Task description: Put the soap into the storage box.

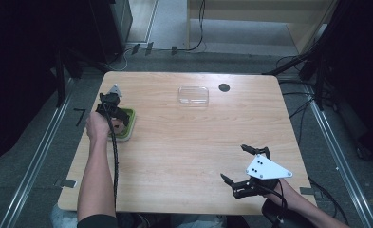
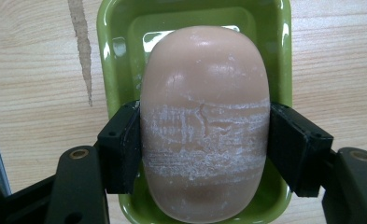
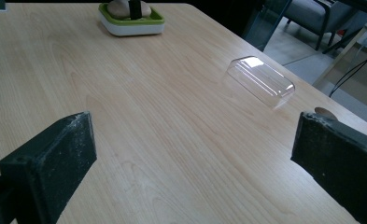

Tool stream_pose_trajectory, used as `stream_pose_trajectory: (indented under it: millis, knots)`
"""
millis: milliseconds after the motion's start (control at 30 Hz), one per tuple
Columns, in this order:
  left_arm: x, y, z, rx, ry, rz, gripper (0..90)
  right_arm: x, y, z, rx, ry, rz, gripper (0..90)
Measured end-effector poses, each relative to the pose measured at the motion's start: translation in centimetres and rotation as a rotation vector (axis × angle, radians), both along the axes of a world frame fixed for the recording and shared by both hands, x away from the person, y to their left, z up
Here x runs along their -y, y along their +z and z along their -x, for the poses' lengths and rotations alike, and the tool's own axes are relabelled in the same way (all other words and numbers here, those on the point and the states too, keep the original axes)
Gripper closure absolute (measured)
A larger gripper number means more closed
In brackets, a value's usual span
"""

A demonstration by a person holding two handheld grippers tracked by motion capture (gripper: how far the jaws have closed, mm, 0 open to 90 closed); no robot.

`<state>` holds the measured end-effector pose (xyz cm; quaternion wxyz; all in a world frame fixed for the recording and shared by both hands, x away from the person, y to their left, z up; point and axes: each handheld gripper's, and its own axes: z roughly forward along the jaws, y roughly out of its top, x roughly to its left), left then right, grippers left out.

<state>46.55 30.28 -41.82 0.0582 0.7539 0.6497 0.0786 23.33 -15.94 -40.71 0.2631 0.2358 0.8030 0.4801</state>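
Over the worktop (image 1: 184,142) in the high view, the left tool (image 1: 114,110) is hanging above the green dish (image 1: 127,129) at the left edge, while the right tool (image 1: 243,164) is resting released near the front right. Along the left gripper view, both jaws are pressing the sides of the soap bar (image 2: 204,121) lying in the dish. Across the right gripper view, a clear lid (image 3: 260,81) is lying well apart from the dish.

Glossy green plastic dish (image 2: 120,56), waxy soap bar (image 2: 204,121) scuffed chalky white, matt pale wood table (image 1: 189,152), clear plastic lid (image 3: 260,81).
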Motion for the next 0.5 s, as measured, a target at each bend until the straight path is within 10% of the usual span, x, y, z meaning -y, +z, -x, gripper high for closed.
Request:
stream_pose_trajectory:
  millis: [500]
  knots:
    - [-0.14, -0.81, -0.20, 0.009, 0.032, 0.004, 33.8, 0.02, -0.01, 0.00, 0.000, 0.000, 0.003, 0.0]
